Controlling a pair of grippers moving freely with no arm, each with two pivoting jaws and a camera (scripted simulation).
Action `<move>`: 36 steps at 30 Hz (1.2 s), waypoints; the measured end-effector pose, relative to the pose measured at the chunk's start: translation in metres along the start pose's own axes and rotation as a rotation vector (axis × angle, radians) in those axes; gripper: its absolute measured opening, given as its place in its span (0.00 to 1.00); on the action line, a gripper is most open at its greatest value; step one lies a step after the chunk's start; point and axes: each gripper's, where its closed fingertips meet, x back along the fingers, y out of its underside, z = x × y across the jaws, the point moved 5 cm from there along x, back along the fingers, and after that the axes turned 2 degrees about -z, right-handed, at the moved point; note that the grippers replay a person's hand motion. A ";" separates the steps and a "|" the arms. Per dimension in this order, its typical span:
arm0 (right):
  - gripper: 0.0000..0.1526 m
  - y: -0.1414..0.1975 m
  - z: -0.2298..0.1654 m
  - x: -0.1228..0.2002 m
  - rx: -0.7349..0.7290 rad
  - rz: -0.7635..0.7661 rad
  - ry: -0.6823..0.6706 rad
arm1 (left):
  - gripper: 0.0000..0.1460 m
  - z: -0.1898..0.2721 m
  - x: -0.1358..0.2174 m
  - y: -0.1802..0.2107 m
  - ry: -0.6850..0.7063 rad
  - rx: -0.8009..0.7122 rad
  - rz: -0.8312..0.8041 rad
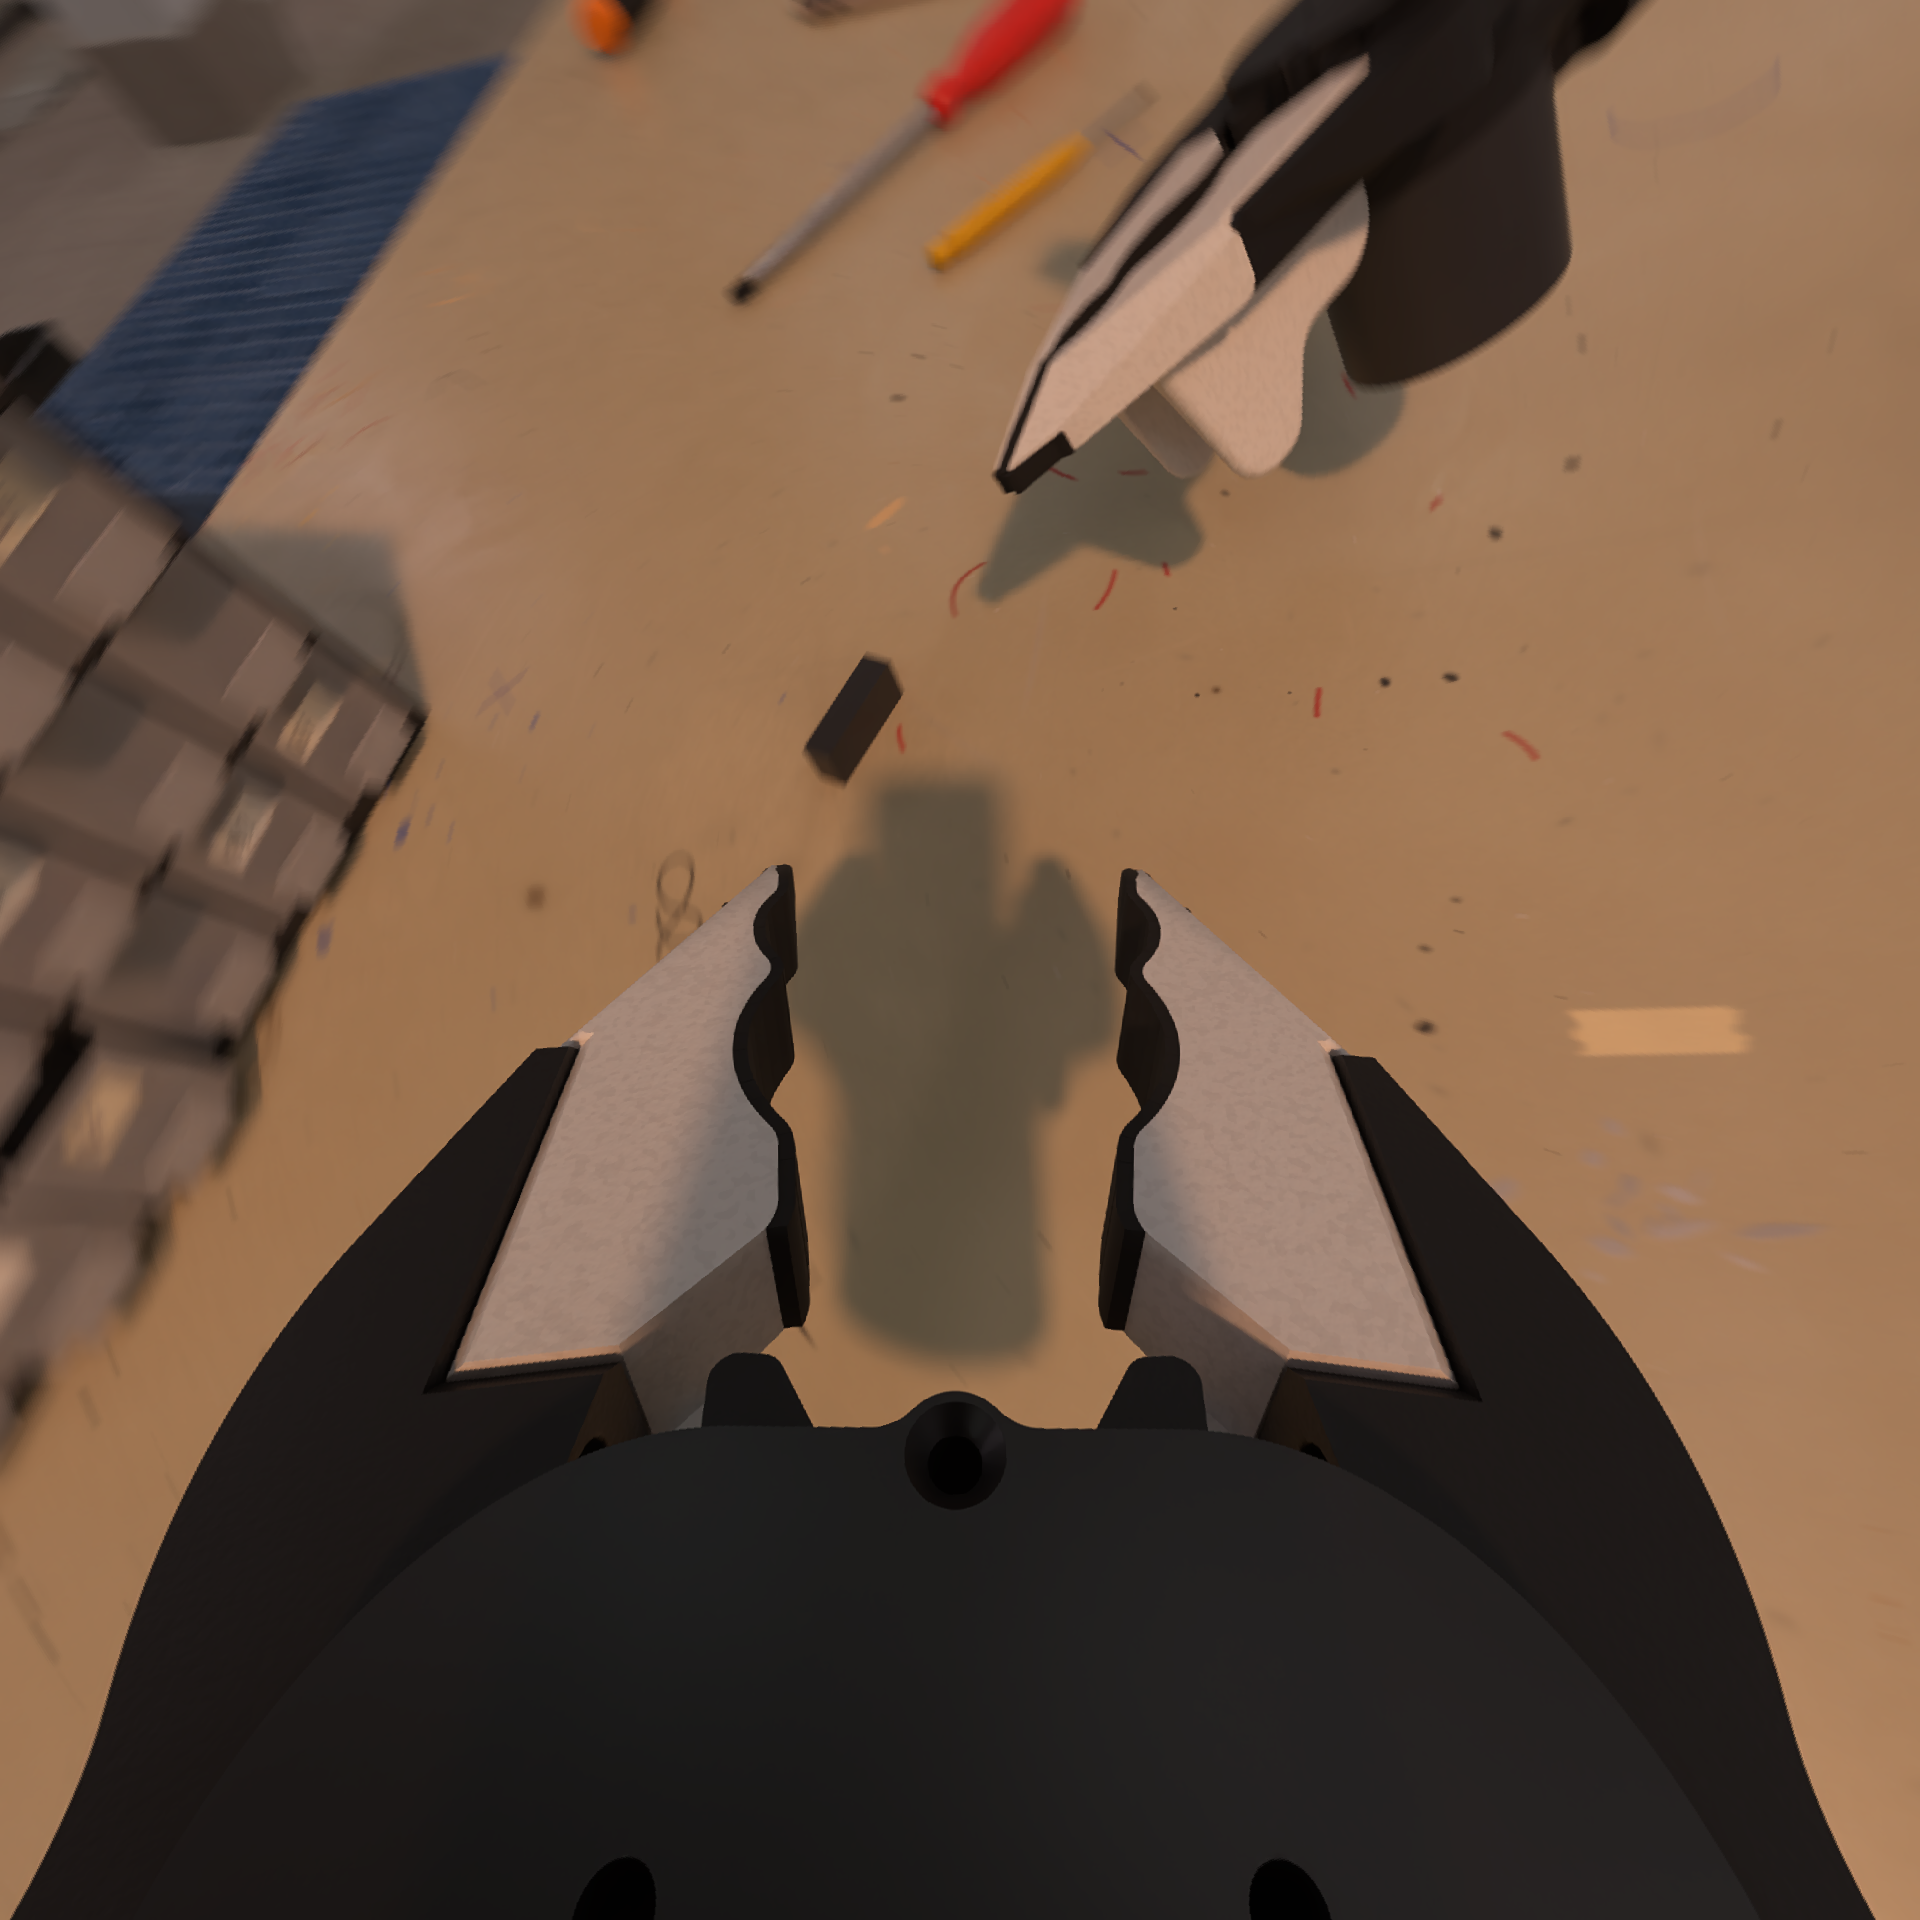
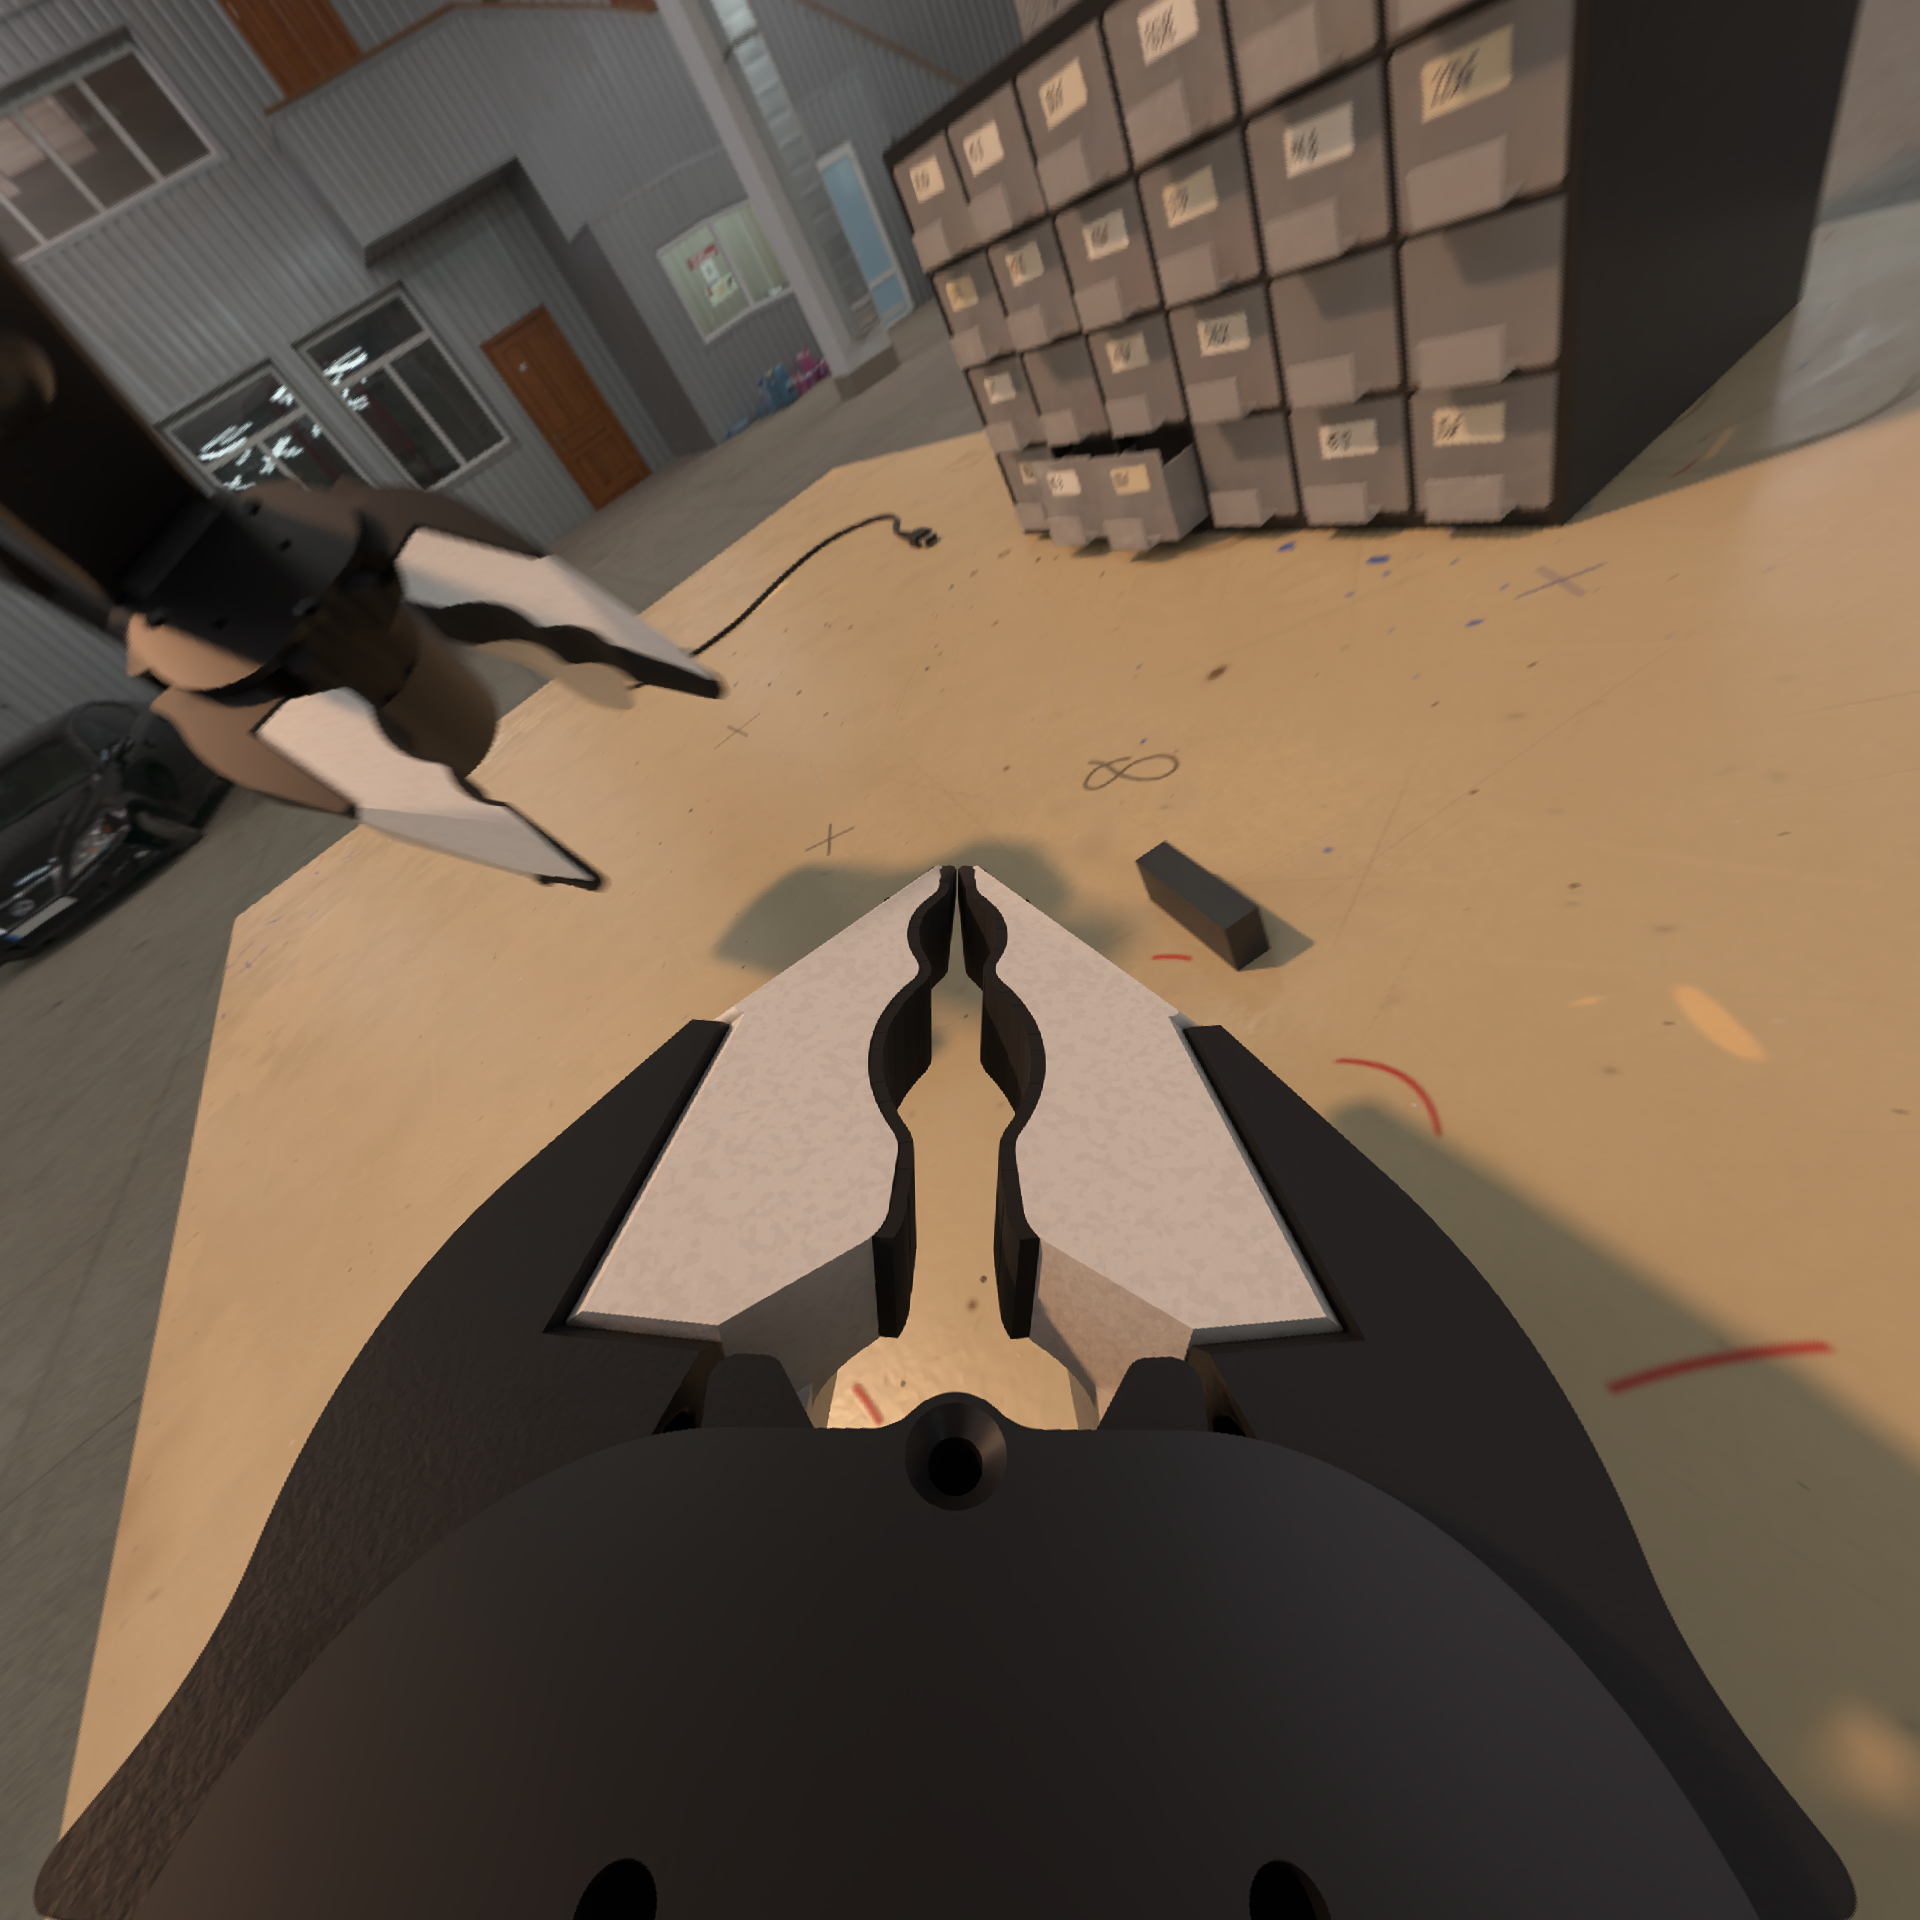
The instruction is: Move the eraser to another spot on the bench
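Left gripper [image 1: 951, 883], mine, hangs above the counter [image 1: 1351, 935] with its jaws spread wide and nothing between them; its shadow falls on the wood straight ahead of the fingertips. My right gripper [image 2: 954, 873] is clenched, tips meeting, with nothing held, and hovers low over the counter; from the left wrist view it appears at upper right [image 1: 1039, 468], tilted down toward the surface.

Eraser [image 1: 854, 717]: a small dark block lying flat on the bare counter, apart from both grippers. From the left wrist view it sits just beyond my open fingertips, slightly to the left of their midline. From the right wrist view it lies near the closed tips, to their right [image 2: 1203, 904], beside a short red mark.

Far side, left wrist view: a red-handled screwdriver [image 1: 904, 135] and a yellow pencil [image 1: 1003, 203] lie side by side, well apart from the eraser. A blue ribbed mat [image 1: 270, 270] lies at upper left. A grey drawer cabinet [image 2: 1299, 270] stands on the counter, one lower drawer pulled out. A black cord [image 2: 800, 582] with a plug trails near the counter's edge.
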 end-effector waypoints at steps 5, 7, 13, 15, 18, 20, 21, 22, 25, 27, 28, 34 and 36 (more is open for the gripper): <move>0.00 -0.010 0.002 0.025 0.013 0.127 0.044 | 0.38 -0.028 -0.089 -0.042 0.211 -0.275 -0.259; 0.00 -0.012 0.004 0.035 0.005 0.181 0.051 | 0.34 -0.037 -0.115 -0.044 0.266 -0.337 -0.365; 0.00 -0.012 0.012 0.052 -0.023 0.255 0.041 | 0.25 -0.050 -0.160 -0.021 0.337 -0.436 -0.638; 0.00 -0.011 0.013 0.054 -0.039 0.271 0.023 | 0.18 -0.051 -0.165 -0.018 0.356 -0.422 -0.644; 0.00 -0.010 0.014 0.055 -0.056 0.293 -0.003 | 0.12 -0.051 -0.166 -0.017 0.365 -0.382 -0.665; 0.00 -0.011 0.015 0.054 -0.058 0.302 -0.013 | 0.08 -0.050 -0.165 -0.016 0.373 -0.348 -0.672; 0.00 -0.011 0.015 0.054 -0.054 0.307 -0.017 | 0.08 -0.050 -0.164 -0.016 0.368 -0.340 -0.669; 0.00 -0.012 0.014 0.053 -0.045 0.314 -0.021 | 0.08 -0.050 -0.163 -0.016 0.352 -0.328 -0.660; 0.00 -0.015 0.009 0.050 0.045 0.324 0.011 | 0.08 -0.045 -0.158 -0.028 0.305 -0.204 -0.509; 0.00 -0.017 0.003 0.046 0.208 0.299 0.097 | 0.08 -0.037 -0.147 -0.047 0.333 -0.046 -0.339; 0.00 -0.019 0.000 0.044 0.318 0.276 0.166 | 0.08 -0.032 -0.140 -0.057 0.357 0.030 -0.259; 0.00 -0.037 -0.022 0.035 0.837 0.139 0.409 | 0.08 -0.017 -0.108 -0.090 0.442 0.282 -0.024; 0.00 -0.040 -0.023 0.034 0.891 0.072 0.437 | 0.08 -0.017 -0.101 -0.096 0.475 0.337 0.025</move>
